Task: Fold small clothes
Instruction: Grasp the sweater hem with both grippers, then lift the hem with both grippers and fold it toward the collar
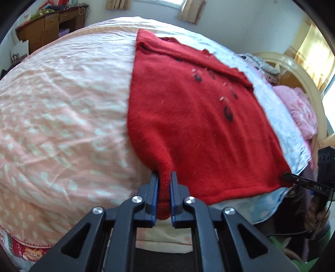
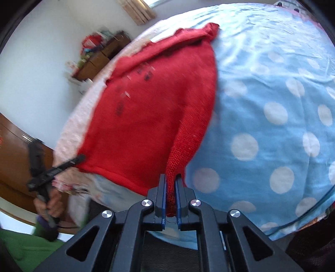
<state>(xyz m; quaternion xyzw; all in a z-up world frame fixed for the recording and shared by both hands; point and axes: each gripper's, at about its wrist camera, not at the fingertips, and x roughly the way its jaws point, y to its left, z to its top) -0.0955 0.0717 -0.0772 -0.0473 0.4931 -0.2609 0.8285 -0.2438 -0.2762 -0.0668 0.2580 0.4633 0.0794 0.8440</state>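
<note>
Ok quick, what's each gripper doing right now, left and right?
Left gripper: closed on a near corner of the red sweater.
Right gripper: closed on the sweater's other near corner.

Bright daylight throughout, coming from a window [image 1: 159, 3] at the top edge of the left wrist view. Glare washes out the pink quilt [image 1: 62, 87] and puts a sheen on the blue dotted cover [image 2: 272, 83]. Strong fisheye bending, black vignette in the corners. Right wrist view motion-blurred: wooden cabinet [image 2: 98, 60] and sweater [image 2: 146, 117] pattern smeared. Soft shadow under the sweater's near hem.
</note>
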